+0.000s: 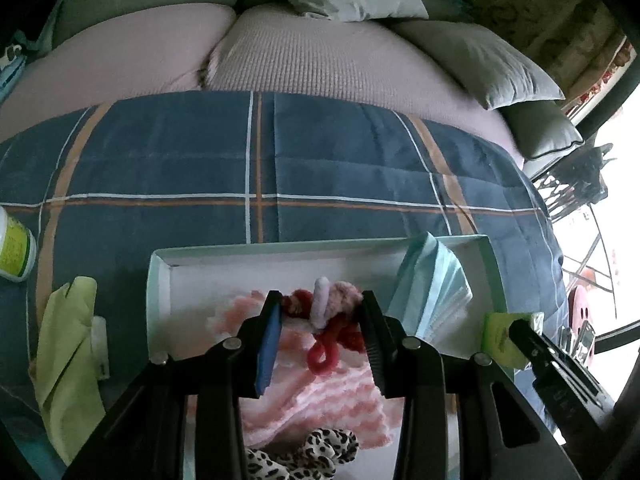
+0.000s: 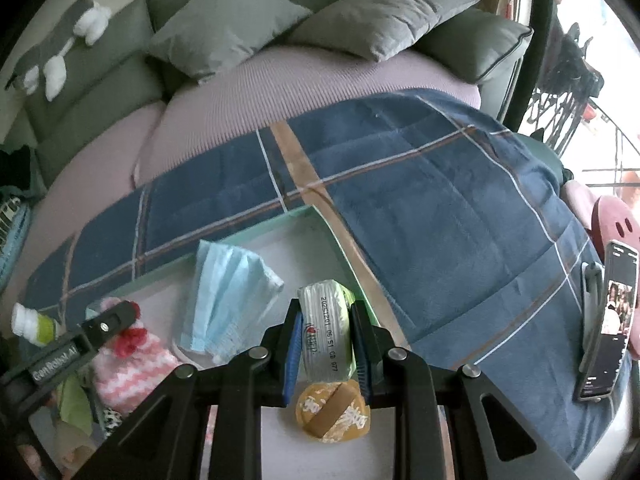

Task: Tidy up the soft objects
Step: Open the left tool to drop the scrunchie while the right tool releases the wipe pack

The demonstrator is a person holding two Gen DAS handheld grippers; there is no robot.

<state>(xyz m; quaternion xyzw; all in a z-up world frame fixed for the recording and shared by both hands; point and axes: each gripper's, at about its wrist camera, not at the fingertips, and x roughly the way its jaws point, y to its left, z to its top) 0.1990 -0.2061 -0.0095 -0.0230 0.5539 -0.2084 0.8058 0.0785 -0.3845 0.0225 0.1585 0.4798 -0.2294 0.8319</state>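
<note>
Over the box (image 1: 160,280) on the bed, the left hand-held gripper (image 1: 322,312) is clamping hair ties (image 1: 336,304); the right hand-held gripper (image 2: 326,332), at three o'clock, is gripping a tissue pack (image 2: 326,320); the green cloth (image 1: 68,340) is waiting outside at nine o'clock.

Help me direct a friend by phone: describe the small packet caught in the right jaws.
On the blue plaid blanket lies a shallow mint-rimmed box. Over its right end, beside the blue face mask, the right gripper clamps the tissue packet: silvery-white, green-edged, with a printed date code.
</note>
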